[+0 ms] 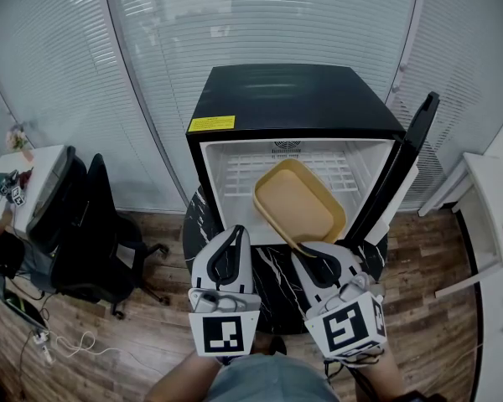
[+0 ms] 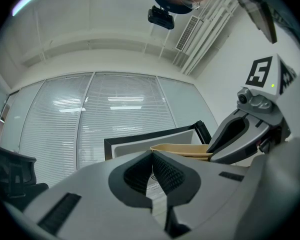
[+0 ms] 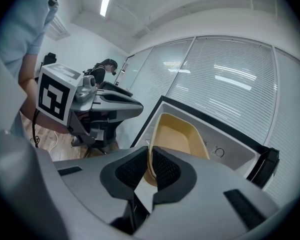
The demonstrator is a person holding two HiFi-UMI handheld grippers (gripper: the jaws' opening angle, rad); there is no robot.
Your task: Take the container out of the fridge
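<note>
The black fridge [image 1: 293, 99] is standing on a dark marbled table [image 1: 272, 279], with its door [image 1: 415, 153] swinging open at the right and its white inside showing. The tan container [image 1: 295, 201] is sitting tilted in the fridge's mouth, right of the middle. Its far end is reaching in over the white wire shelf [image 1: 239, 174], and its near corner is pointing out toward the person. The right gripper [image 1: 308, 251] is gripping that near corner. In the right gripper view its fingers [image 3: 165, 166] are clenching on the thin tan rim of the container [image 3: 177, 134], one pad on each side of the wall. The left gripper [image 1: 234, 234] is hovering just left of the right one, near the fridge's front edge and apart from the container. In the left gripper view its ribbed fingers [image 2: 166, 171] are pressing together with nothing between them, while the container [image 2: 182, 149] is showing beyond them to the right. A black office chair [image 1: 92, 241] is standing on the wooden floor [image 1: 427, 325] well to the left.
</note>
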